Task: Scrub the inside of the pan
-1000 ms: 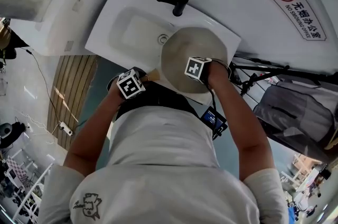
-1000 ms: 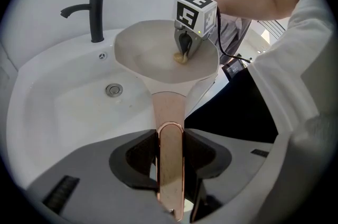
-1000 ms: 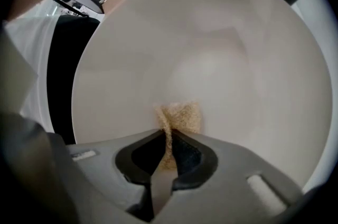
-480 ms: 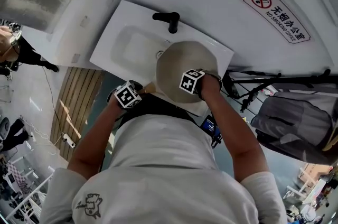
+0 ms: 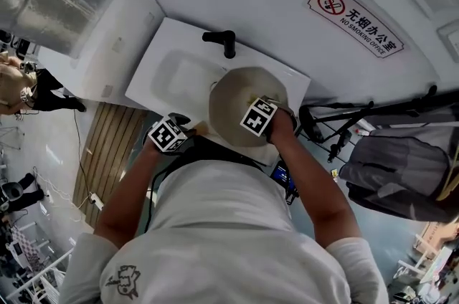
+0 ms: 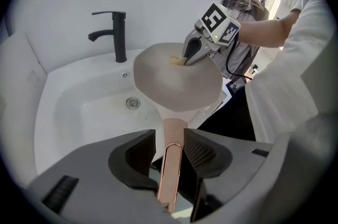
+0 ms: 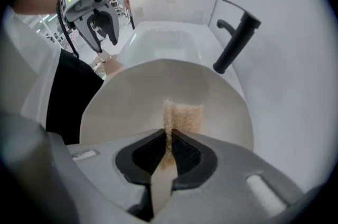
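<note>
Two claws share the work above the white sink point(image 5: 172, 77), which looks placed to catch drips. The beige pan point(image 5: 233, 98) hangs tilted over it. The left claw point(image 6: 169, 133) clamps its copper-toned handle point(image 6: 170, 165), seemingly as a steadying hold, while the right claw point(image 7: 169, 134) pinches a tan scouring pad point(image 7: 182, 114) on or just above the pan's inside.

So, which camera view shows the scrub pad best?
The right gripper view: the scrub pad is central and near, pinched between the fingers. The left gripper view shows a small yellow bit; the head view hardly any.
</note>
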The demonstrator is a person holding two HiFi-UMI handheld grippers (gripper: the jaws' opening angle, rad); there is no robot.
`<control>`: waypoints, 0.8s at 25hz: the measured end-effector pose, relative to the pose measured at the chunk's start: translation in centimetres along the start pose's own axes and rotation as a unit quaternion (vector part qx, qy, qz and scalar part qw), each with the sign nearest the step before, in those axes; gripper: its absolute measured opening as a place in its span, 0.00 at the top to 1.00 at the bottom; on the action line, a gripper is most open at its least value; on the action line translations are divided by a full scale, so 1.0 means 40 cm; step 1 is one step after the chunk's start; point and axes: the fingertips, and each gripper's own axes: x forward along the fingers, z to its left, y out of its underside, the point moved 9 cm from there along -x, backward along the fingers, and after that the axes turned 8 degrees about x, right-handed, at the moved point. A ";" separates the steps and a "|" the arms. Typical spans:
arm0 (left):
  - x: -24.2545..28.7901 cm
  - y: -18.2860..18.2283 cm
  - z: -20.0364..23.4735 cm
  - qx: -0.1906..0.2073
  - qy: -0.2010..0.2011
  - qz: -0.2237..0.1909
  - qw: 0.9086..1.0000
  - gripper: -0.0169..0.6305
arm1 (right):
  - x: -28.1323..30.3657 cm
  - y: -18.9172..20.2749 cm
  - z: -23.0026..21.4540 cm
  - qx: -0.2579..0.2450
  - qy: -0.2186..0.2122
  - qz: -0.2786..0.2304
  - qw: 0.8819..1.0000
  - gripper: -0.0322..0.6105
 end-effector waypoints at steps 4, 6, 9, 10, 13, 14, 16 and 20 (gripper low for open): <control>-0.037 -0.064 -0.014 -0.010 -0.012 -0.050 0.999 0.72 | -0.090 0.004 -0.003 0.046 0.001 -0.080 0.996 0.90; -0.063 -0.101 -0.019 -0.013 -0.016 -0.085 0.996 0.72 | -0.136 0.007 0.000 0.069 0.006 -0.116 0.991 0.90; -0.107 -0.150 -0.029 -0.013 -0.020 -0.139 0.990 0.72 | -0.205 0.004 0.021 0.094 0.017 -0.175 0.980 0.90; -0.122 -0.163 -0.033 -0.011 -0.020 -0.155 0.988 0.72 | -0.230 0.002 0.030 0.101 0.023 -0.194 0.976 0.90; -0.166 -0.188 -0.050 0.002 -0.021 -0.192 0.981 0.72 | -0.298 -0.002 0.059 0.129 0.040 -0.241 0.961 0.90; -0.181 -0.192 -0.055 0.006 -0.021 -0.203 0.979 0.72 | -0.318 -0.003 0.069 0.137 0.046 -0.255 0.956 0.90; -0.212 -0.193 -0.065 0.015 -0.021 -0.225 0.974 0.72 | -0.354 -0.008 0.091 0.153 0.058 -0.283 0.945 0.90; -0.283 -0.176 -0.084 0.021 -0.007 -0.264 0.964 0.72 | -0.421 -0.027 0.147 0.182 0.076 -0.342 0.919 0.90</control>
